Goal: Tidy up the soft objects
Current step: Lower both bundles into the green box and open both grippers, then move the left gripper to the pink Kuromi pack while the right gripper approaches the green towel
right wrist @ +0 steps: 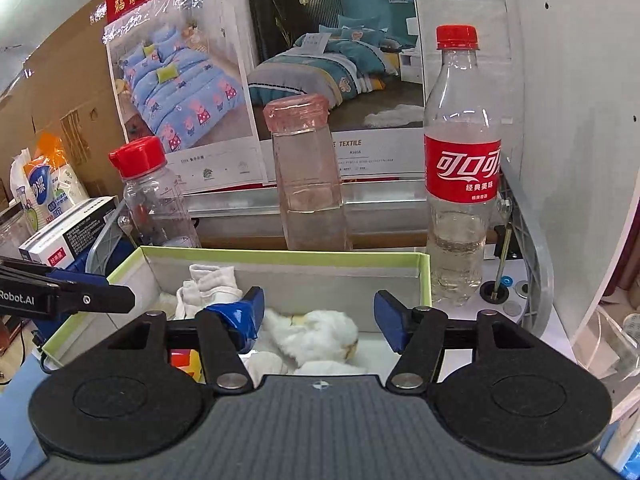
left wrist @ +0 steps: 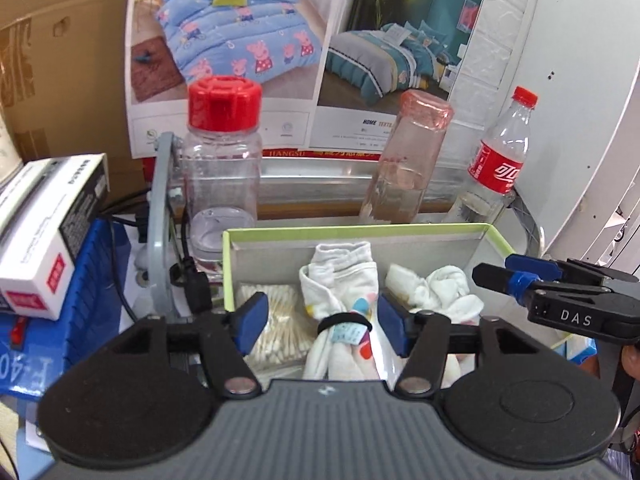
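Observation:
A green-rimmed grey box (left wrist: 352,231) holds soft things. A bundle of white socks with coloured dots, tied by a black band (left wrist: 343,304), lies in its middle. A bag of cotton swabs (left wrist: 280,332) lies at its left and a crumpled white cloth (left wrist: 436,289) at its right. My left gripper (left wrist: 323,322) is open, its pads on either side of the sock bundle, apart from it. My right gripper (right wrist: 320,322) is open above the white cloth (right wrist: 316,334) in the box (right wrist: 280,258). It also shows in the left wrist view (left wrist: 520,280). The socks (right wrist: 208,284) show at the left.
Behind the box stand a red-capped clear jar (left wrist: 222,152), a pink-capped glass bottle (left wrist: 404,164) and a cola bottle (left wrist: 500,160). Cartons (left wrist: 44,220) sit on a blue crate (left wrist: 92,280) at the left. A white panel (left wrist: 580,100) stands at the right. Bedding posters (left wrist: 240,40) are behind.

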